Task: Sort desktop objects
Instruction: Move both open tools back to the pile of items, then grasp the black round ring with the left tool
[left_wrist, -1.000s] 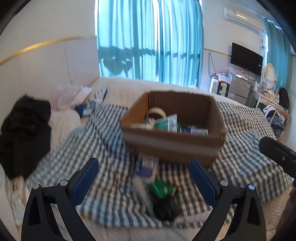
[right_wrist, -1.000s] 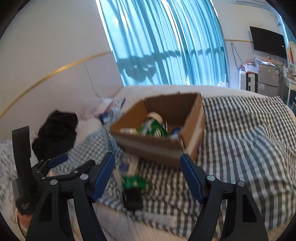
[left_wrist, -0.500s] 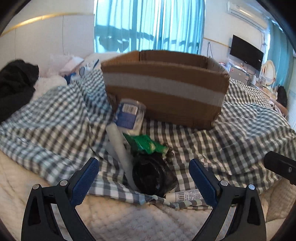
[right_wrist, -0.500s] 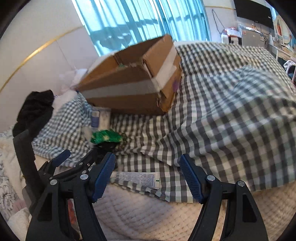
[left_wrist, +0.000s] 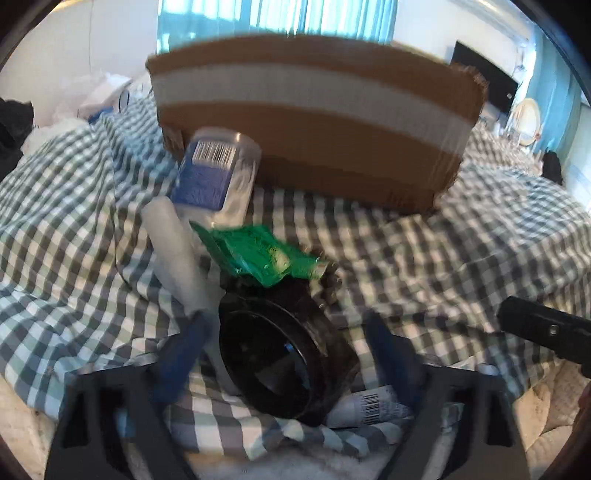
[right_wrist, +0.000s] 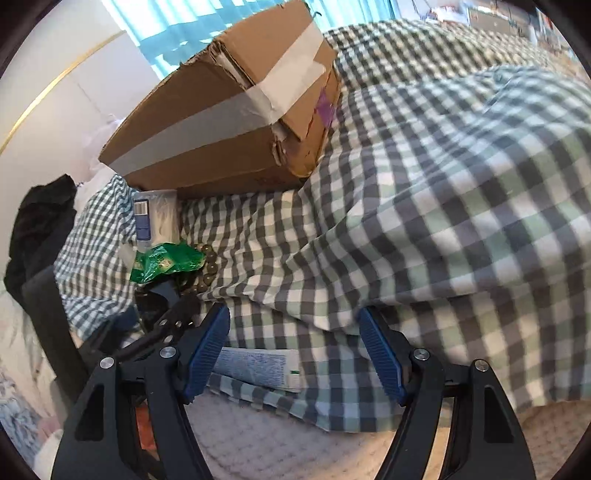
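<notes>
L claw (left_wrist: 288, 354) closing, R claw (right_wrist: 293, 354) agape

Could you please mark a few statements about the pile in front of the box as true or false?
1. The green wrapper lies on top of the black jar. True.
2. The cardboard box has a pale tape band along its side. True.
3. The left gripper is clamped on the white tube. False: its jaws are closing around the black jar, not yet pressing it.
4. The right gripper holds the green wrapper. False: its jaws are open over a flat tube under the checked cloth.
</notes>
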